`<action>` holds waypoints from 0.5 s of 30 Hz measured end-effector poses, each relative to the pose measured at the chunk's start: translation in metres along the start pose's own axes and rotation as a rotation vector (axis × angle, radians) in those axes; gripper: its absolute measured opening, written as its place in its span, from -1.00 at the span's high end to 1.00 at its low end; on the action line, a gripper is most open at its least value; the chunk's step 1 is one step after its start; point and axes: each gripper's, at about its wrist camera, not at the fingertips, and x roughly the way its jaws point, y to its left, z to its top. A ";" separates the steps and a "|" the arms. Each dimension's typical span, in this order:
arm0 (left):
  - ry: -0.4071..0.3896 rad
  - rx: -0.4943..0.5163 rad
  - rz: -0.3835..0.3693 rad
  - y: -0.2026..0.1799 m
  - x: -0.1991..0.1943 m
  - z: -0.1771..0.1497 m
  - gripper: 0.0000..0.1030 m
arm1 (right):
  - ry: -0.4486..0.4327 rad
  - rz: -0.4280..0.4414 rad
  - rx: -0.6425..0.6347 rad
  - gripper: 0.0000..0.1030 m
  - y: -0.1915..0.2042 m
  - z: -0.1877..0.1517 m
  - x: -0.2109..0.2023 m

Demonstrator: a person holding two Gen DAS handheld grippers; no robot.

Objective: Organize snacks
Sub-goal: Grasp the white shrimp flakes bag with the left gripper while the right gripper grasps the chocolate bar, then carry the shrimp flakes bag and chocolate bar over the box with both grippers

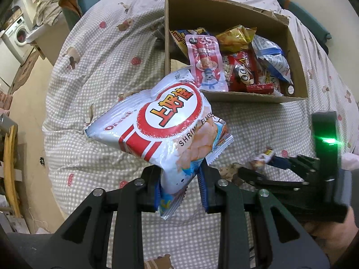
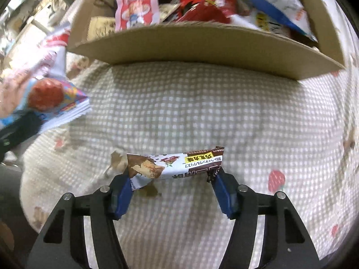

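Left gripper [image 1: 179, 188] jaws grasp shrimp flakes bag [image 1: 166, 130], right gripper [image 2: 172, 192] jaws grasp choc bar [image 2: 179, 163].

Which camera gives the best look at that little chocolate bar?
The right wrist view: the chocolate bar sits sharp between the right gripper fingers. The left wrist view catches only its small blurred end beyond the shrimp flakes bag.

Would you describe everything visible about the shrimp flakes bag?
The shrimp flakes bag is a glossy white foil pouch with a red ring logo, red stripes, pictured chips and crimped ends. It looks puffed and sealed. The left gripper pinches its lower end, holding it tilted above the checked cloth, just short of the cardboard box.
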 end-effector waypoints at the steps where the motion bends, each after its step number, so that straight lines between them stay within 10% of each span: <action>1: -0.007 0.004 0.001 -0.001 -0.002 -0.001 0.55 | -0.008 0.015 0.012 -0.27 -0.007 -0.006 -0.008; 15: -0.120 0.039 0.055 -0.009 -0.033 -0.012 0.55 | -0.177 0.135 0.100 -0.27 -0.063 -0.010 -0.104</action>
